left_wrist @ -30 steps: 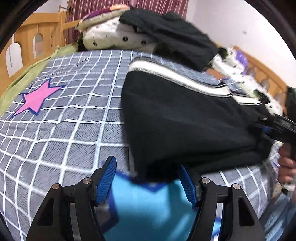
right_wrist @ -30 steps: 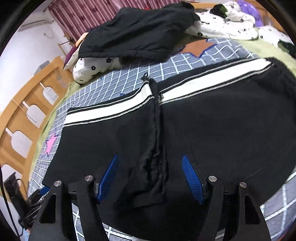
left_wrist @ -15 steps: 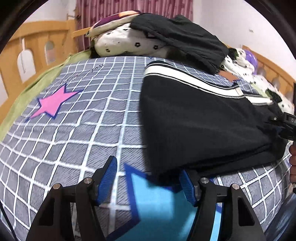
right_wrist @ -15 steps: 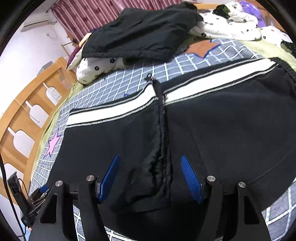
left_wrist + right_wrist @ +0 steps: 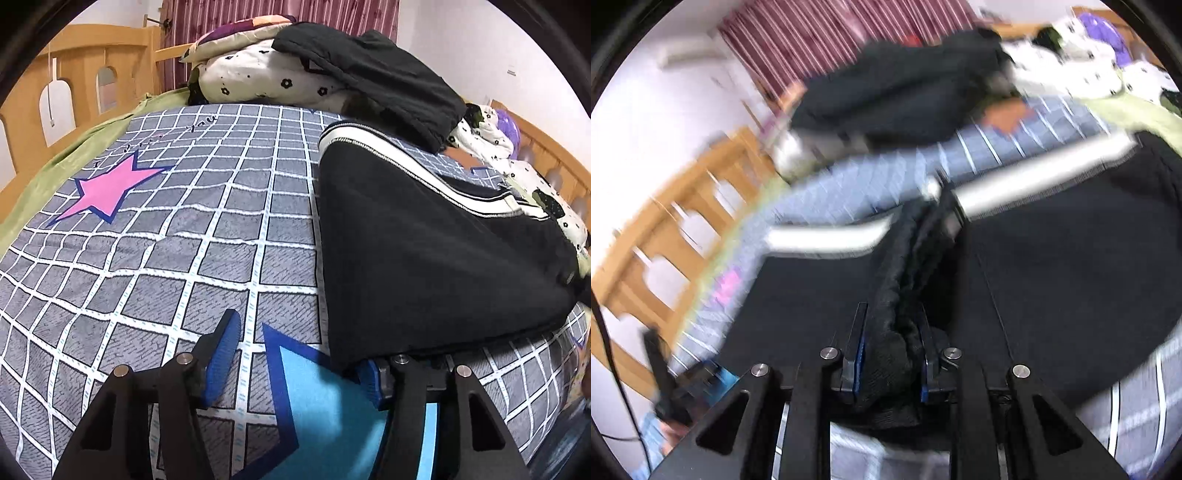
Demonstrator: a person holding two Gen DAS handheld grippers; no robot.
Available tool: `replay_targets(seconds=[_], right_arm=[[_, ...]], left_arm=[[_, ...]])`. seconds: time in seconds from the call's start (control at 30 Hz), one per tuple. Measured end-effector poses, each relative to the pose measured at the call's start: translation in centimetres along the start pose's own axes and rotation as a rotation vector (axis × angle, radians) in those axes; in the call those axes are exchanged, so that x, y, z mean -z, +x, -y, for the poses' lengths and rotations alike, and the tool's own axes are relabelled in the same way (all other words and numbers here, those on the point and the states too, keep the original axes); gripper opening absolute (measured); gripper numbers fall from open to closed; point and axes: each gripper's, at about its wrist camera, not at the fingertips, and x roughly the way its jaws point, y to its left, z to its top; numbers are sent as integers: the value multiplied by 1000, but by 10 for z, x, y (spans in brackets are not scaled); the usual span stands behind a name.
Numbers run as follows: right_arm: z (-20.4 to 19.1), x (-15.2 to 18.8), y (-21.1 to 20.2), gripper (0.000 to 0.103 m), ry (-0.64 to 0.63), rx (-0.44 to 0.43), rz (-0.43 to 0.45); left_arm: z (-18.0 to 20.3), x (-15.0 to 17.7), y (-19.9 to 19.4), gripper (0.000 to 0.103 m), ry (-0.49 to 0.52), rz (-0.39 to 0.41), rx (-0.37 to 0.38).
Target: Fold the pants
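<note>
Right now my right tongs are closing on a bunched-up black fold of the pants, and the cloth sits squeezed between the two blue pads. My left tongs are closing too, but they grip nothing yet: the near corner of the pants just lies over the right pad, and the left pad has only the bed cover in front of it. The pants lie flat on the bed, ahead of both tongs, with the white stripe along their far side. I think a few things could go wrong. The right tongs may have grabbed only the loose top layer, so the rest could slide away when I lift. The left tongs may snap together on the bed cover and not the pants, because the corner is barely inside. If one side comes up and the other stays down, the fold will end up crooked. The right view is blurry, so I cannot check that grip well. The bed has a soft grey cover with white squares, a pink star and a blue star. Beyond the pants I see a spotted quilt with dark clothes on top, a wooden bed rail, a striped curtain and white walls.
</note>
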Motion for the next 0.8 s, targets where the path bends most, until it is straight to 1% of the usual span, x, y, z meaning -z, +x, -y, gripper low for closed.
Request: replay_targets(seconds=[0.03,0.07,0.13,0.17,0.2,0.23,0.3,0.37,0.4,0.47,0.5,0.53,0.57,0.6,0.63,0.67,0.7,0.73,0.77,0.8], right_arm=[[5,8,13,23,17,29,-52],[6,12,17,23,15,36,-58],[1,12,12,25,-25,39,-34],[0,10,9,30,-41,46,-33],[-2,10,4,34,-55,69,-24],[-4,10,-6,36,-72,120,9],[-8,12,-24,37,-110,163,73],[-15,14,-36,37,-153,174,104],[-18,14,-37,37,-170,180,103],[-18,13,-23,37,-176,192,53],[-16,13,-14,37,-159,195,17],[-10,14,-3,37,-132,193,-37],[-6,16,9,38,-115,187,-89],[-5,17,15,39,-111,188,-114],[-5,19,15,40,-118,194,-105],[-9,16,11,41,-137,199,-91],[-10,14,7,41,-144,192,-80],[-11,11,2,41,-143,179,-59],[-11,5,-4,42,-134,164,-30],[-11,1,-7,47,-131,153,-16]], left_arm=[[0,-1,0,58,-4,-4,4],[0,-1,-1,58,0,-13,6],[3,0,-5,58,28,-35,4],[5,2,-9,58,51,-41,7],[8,4,-14,58,77,-40,14],[11,7,-20,58,108,-36,26],[16,10,-35,58,157,-35,73],[16,9,-54,58,158,-3,135],[16,6,-64,58,147,20,169],[15,-3,-73,58,119,58,194],[14,-9,-74,58,102,76,191],[15,-17,-72,59,82,88,171],[14,-25,-66,59,64,85,142],[13,-30,-58,59,43,74,118],[11,-34,-47,59,23,54,101],[8,-35,-31,59,15,19,76],[8,-32,-20,59,21,-13,52],[8,-27,-2,61,39,-74,22],[9,-19,11,62,56,-126,16],[10,-14,14,62,60,-119,21]])
